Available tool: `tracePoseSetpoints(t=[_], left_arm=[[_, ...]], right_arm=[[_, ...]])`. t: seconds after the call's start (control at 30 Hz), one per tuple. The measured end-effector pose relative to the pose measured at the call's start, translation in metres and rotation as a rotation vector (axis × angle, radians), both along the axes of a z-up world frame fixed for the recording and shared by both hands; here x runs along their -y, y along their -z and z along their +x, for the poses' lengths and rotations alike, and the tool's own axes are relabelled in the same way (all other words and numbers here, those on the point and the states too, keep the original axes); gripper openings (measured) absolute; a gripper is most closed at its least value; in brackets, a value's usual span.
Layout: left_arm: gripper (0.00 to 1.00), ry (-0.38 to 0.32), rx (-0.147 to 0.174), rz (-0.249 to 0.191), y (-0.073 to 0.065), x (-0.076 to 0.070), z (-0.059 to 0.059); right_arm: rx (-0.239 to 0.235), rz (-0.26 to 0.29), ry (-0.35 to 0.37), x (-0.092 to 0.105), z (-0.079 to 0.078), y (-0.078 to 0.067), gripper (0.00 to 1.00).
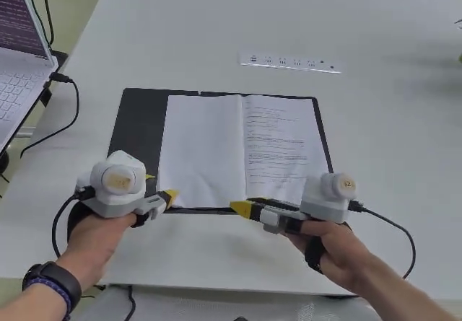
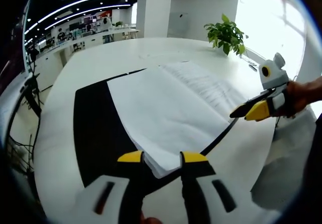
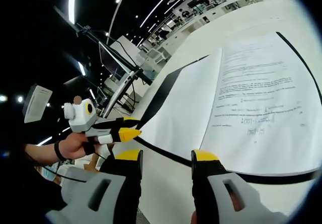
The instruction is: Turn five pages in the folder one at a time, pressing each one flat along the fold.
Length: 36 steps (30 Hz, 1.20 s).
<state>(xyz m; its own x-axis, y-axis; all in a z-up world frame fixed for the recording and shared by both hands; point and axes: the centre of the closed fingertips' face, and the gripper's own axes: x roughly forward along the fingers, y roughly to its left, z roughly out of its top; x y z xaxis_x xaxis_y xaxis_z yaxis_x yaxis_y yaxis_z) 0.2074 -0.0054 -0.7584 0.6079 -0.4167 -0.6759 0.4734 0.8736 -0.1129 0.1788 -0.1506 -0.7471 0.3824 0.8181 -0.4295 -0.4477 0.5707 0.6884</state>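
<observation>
**Open folder on the counter, a hand-held gripper at each near corner of the blank page**

The folder (image 1: 137, 130) lies open and flat at the centre of the white counter (image 1: 390, 162). Its black cover shows as a wide band at 9 o'clock. A blank page (image 1: 202, 148) lies left of the fold and a printed page (image 1: 281, 144) right of it.

The left hand-held gripper (image 1: 167, 196) sits at 7 o'clock of the folder. In the left gripper view its jaws stand moderately apart (image 2: 162, 157). The near corner of the blank page (image 2: 161, 128) reaches into the gap, but nothing is clamped.

The right hand-held gripper (image 1: 242, 208) sits at 6 o'clock, with its yellow tips at the folder's near edge below the fold. Whether they touch it cannot be told. In the right gripper view the jaws are spread wide (image 3: 167, 155) and grip nothing, and the printed page (image 3: 261, 93) lies ahead at 1 o'clock.

A power strip (image 1: 289, 62) lies beyond the folder at 12 o'clock. A laptop (image 1: 18, 54) stands at 10 o'clock. A potted plant (image 2: 226, 32) stands at the far end of the counter in the left gripper view.
</observation>
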Motion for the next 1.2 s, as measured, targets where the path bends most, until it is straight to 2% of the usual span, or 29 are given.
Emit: tracePoseSetpoints(t=[0.2,0.3,0.43,0.53,0.67,0.77,1.07,1.2], left_arm=[[0.13,-0.016,-0.023,0.002,0.012,-0.004,-0.003],[0.12,-0.014,-0.038,0.027,0.019,-0.007,-0.005],[0.08,-0.025,-0.052,0.038,0.026,-0.011,-0.005],[0.06,-0.010,-0.063,0.071,0.031,-0.014,-0.008],[0.05,-0.013,-0.052,0.065,0.030,-0.015,-0.007],[0.03,-0.007,-0.036,0.084,0.030,-0.016,-0.007],[0.01,0.001,-0.028,0.093,0.030,-0.017,-0.007],[0.01,0.016,-0.018,0.114,0.030,-0.017,-0.007]], right_arm=[[-0.014,-0.002,0.031,0.010,0.003,0.004,0.37],[-0.021,0.005,0.053,0.014,0.004,0.005,0.37],[-0.020,-0.006,0.042,0.016,0.002,0.006,0.36],[-0.027,-0.009,0.044,0.019,0.004,0.008,0.36],[-0.020,-0.011,0.045,0.020,0.010,0.005,0.36],[-0.006,-0.016,0.035,0.017,0.015,0.002,0.36],[0.020,-0.026,-0.005,0.009,0.031,-0.002,0.36],[0.031,-0.028,-0.012,0.005,0.041,-0.005,0.35]])
